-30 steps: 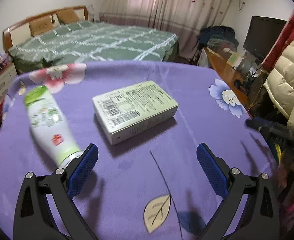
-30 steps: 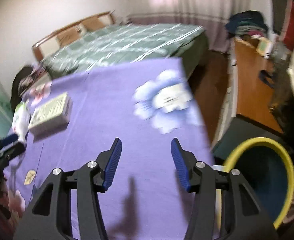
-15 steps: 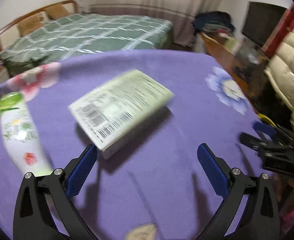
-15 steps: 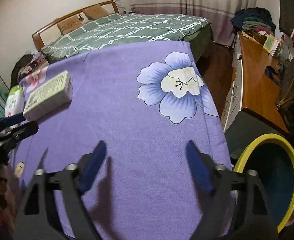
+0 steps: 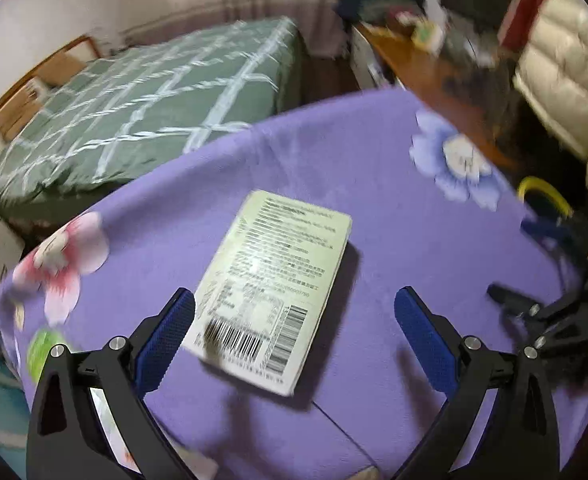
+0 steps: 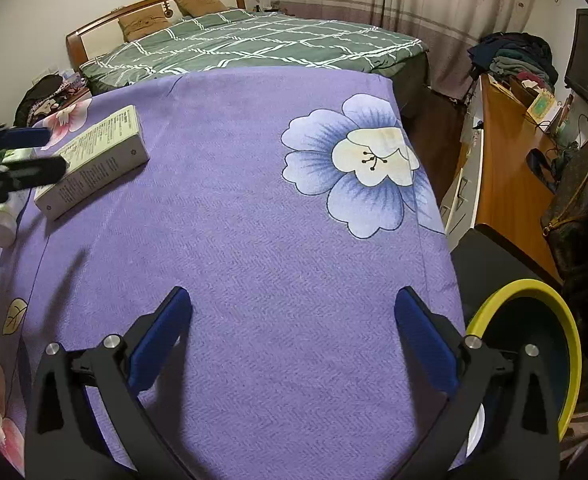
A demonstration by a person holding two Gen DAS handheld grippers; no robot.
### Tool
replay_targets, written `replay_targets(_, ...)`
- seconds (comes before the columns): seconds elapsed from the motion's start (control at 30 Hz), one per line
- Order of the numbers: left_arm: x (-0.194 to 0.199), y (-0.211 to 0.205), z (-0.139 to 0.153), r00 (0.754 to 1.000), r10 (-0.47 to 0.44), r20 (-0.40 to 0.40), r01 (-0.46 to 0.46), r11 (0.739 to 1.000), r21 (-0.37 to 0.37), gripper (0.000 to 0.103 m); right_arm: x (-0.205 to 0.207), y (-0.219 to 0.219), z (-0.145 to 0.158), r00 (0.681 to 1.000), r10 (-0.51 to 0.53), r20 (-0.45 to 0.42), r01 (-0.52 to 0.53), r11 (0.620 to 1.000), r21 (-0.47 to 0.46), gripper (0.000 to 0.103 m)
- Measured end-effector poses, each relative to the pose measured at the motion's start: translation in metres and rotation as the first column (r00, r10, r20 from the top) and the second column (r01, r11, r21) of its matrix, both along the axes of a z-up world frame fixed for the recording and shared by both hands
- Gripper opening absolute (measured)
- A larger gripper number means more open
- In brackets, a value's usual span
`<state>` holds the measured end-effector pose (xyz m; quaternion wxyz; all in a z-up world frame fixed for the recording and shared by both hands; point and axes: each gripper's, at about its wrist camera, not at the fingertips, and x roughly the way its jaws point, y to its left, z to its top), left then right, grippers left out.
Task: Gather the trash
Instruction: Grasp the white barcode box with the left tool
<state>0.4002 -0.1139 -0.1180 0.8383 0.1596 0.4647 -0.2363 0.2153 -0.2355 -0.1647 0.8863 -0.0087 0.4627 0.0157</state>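
left gripper [image 5: 294,328] wide over box [image 5: 274,280] — right gripper [image 6: 294,328] wide

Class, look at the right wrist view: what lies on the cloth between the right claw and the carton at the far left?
Nothing: only bare purple cloth separates the right claw from the carton in the right wrist view.

Both wrist views look down across the purple table [image 6: 254,240] toward the bed [image 6: 254,44]; both show the carton [image 5: 274,280], nearest the left view.
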Motion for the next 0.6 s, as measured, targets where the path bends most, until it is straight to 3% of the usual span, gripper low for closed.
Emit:
replay_targets(0.17, 0.008, -0.014, -0.011, 0.995, -0.102, -0.002, 0.102, 0.989, 0.104, 0.098, 0.000, 0.000, 0.000, 1.000, 0.000, 0.000, 0.000, 1.000, 0.000, 0.098)
replay_targets(0.3, 0.024, -0.013, -0.021, 0.992, -0.126, -0.032, 0.129, 0.983, 0.133, 0.098, 0.000, 0.000, 0.000, 1.000, 0.000, 0.000, 0.000, 1.000, 0.000, 0.098)
replay_targets(0.47, 0.042, -0.004, -0.031, 0.992, -0.081, -0.093, 0.088, 0.993, 0.080, 0.098, 0.000, 0.000, 0.000, 1.000, 0.000, 0.000, 0.000, 1.000, 0.000, 0.098)
replay_targets(0.6, 0.041, 0.001, -0.040, 0.993, -0.016, -0.116, 0.023, 0.998, 0.055, 0.086, 0.000, 0.001, 0.000, 1.000, 0.000, 0.000, 0.000, 1.000, 0.000, 0.098)
